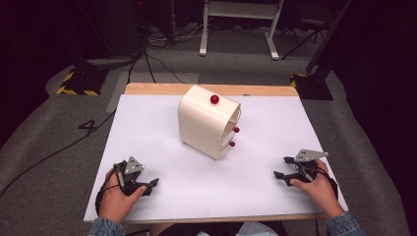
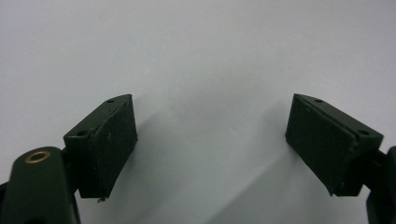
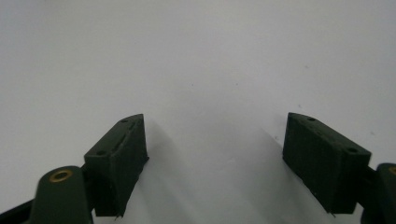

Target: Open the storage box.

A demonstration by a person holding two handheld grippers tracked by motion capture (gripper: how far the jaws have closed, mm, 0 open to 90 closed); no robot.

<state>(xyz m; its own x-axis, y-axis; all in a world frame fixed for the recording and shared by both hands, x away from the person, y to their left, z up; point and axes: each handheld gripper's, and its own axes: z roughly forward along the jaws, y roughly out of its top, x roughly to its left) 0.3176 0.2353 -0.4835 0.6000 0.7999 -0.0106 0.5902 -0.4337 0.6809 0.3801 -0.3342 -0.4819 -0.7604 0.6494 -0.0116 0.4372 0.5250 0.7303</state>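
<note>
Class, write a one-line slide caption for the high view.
Cream drawer cabinet with red knobs stands mid-table, while left tongs and right tongs rest open near the front edge.

A single figure can be read — a black "4" [image 1: 89, 126] marked on the grey floor [image 1: 59, 142], off the tabletop's left edge.

light: bright tabletop [image 1: 162, 162], dark surroundings | shadows: soft (below jaws) | focus: slightly soft
</note>
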